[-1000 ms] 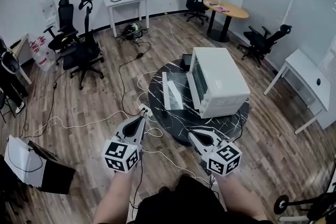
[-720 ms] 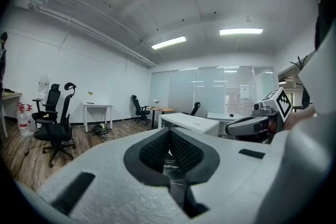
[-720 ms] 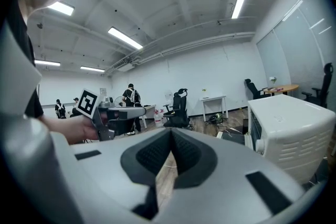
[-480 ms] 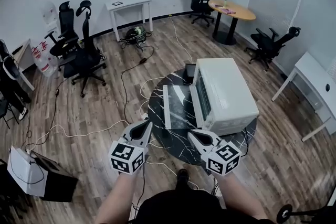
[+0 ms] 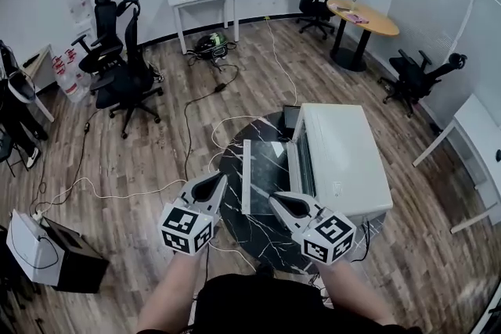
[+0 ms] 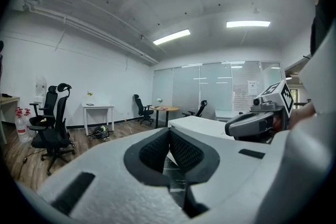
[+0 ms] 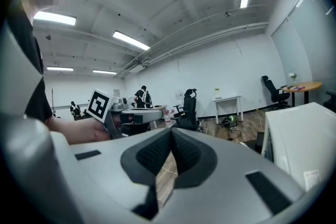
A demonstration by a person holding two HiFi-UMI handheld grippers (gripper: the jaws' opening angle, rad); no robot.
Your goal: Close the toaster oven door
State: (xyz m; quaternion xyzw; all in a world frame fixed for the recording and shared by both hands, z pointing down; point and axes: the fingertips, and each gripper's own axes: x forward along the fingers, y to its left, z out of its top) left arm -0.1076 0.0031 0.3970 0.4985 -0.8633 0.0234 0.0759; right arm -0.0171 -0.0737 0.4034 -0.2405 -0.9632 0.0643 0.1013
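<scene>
With your white left gripper [image 5: 210, 185] and right gripper [image 5: 282, 203] both pinched shut on nothing, I'd slide one closed tip under the flopped-down glass door [image 5: 257, 174] of the boxy white toaster oven [image 5: 344, 160] on the round black marble table [image 5: 262, 235], then lift smoothly.

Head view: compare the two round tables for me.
The near table has a black, marbled top; the far table has an orange wooden one. The near table bears a white toaster oven with its door open; the far table holds only small things. Both are round.
</scene>
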